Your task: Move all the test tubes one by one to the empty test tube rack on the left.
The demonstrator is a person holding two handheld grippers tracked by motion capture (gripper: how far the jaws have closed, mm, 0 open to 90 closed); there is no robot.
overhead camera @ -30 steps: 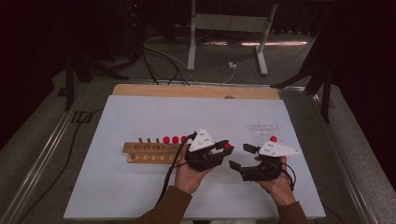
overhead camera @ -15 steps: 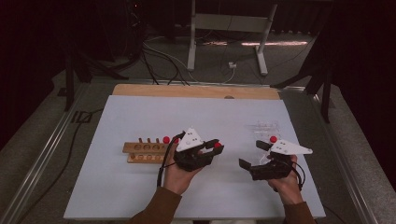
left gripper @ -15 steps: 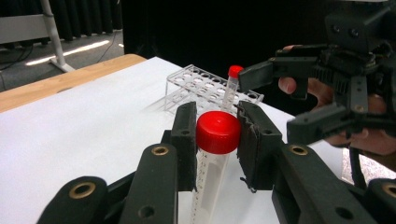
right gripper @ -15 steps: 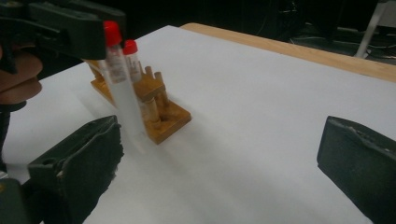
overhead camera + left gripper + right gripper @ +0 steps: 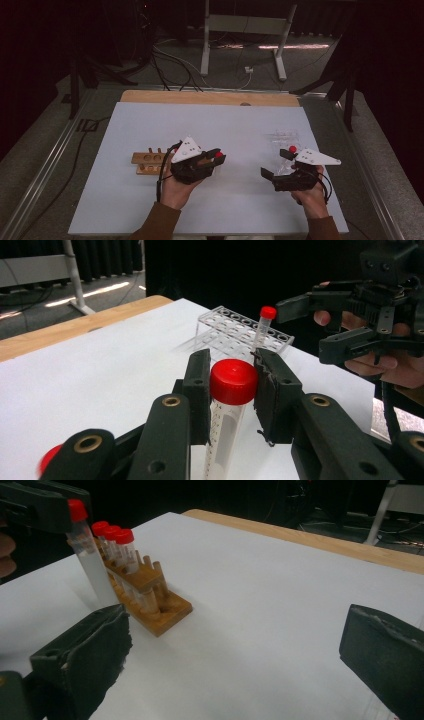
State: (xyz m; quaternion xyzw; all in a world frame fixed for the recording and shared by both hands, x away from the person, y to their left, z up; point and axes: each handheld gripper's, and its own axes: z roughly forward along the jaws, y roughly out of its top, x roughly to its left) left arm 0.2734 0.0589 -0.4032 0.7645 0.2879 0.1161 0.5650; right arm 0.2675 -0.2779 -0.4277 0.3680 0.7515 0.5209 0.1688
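My left gripper (image 5: 216,158) is shut on a red-capped tube (image 5: 233,382), its pads on either side of the cap. In the right gripper view that tube (image 5: 91,562) hangs upright just beside the wooden rack (image 5: 152,602), which holds three red-capped tubes (image 5: 113,534). The wooden rack (image 5: 148,162) lies left of my left hand. My right gripper (image 5: 273,164) is open; its jaws have just been opening and nothing is between them (image 5: 235,645). Beyond it stands a clear rack (image 5: 284,137) with one red-capped tube (image 5: 292,149) in it.
A white mat (image 5: 150,125) covers the table, with a wooden strip (image 5: 210,97) along its far edge. Cables and a metal stand's legs (image 5: 240,45) lie on the floor beyond. A metal rail (image 5: 45,165) runs along the left side.
My left gripper has carried its tube leftwards, over the right end of the wooden rack. The right gripper has drawn back a little to the right and its jaws stand wider.
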